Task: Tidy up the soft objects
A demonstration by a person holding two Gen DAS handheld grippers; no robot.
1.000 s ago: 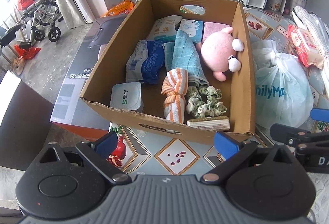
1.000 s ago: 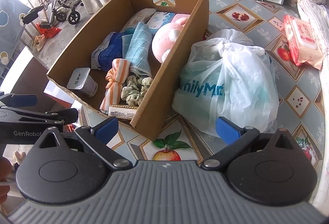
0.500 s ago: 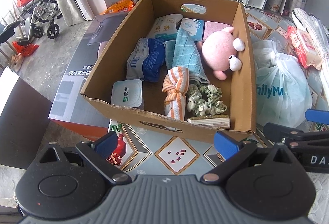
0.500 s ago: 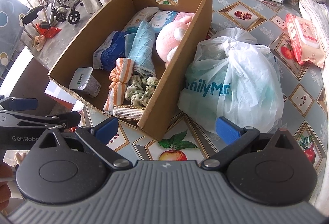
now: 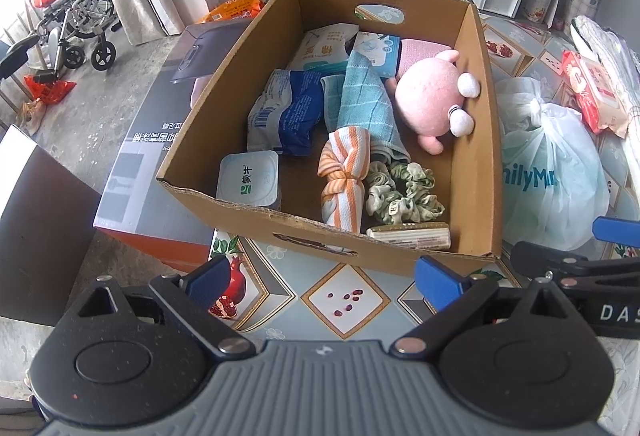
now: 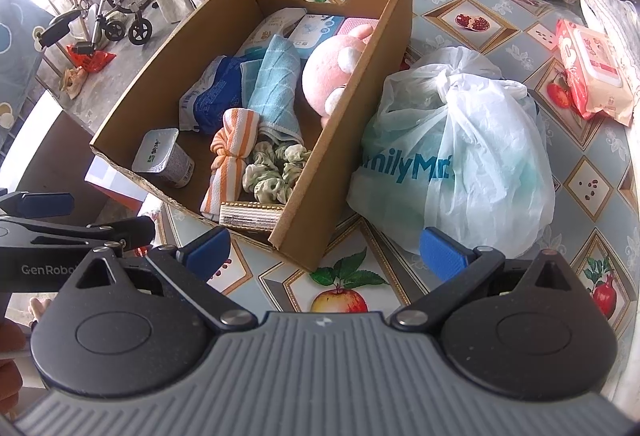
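- Your left gripper point(image 5: 324, 278) hovers empty over the counter point(image 5: 344, 300), jaws wide; the right gripper's arm at 3 o'clock reads "DAS".
- Your right gripper point(image 6: 324, 250) is likewise spread, holding nothing; the left one at 9 o'clock reads "GenRobo".
- At 12 o'clock, the cardboard box point(image 5: 478, 139) holds the pink plush point(image 5: 426, 97), striped cloth point(image 5: 344, 175) and green scrunchie point(image 5: 404, 191).
- At 2 o'clock, the white bag point(image 6: 472, 155) reads "ilyMar".
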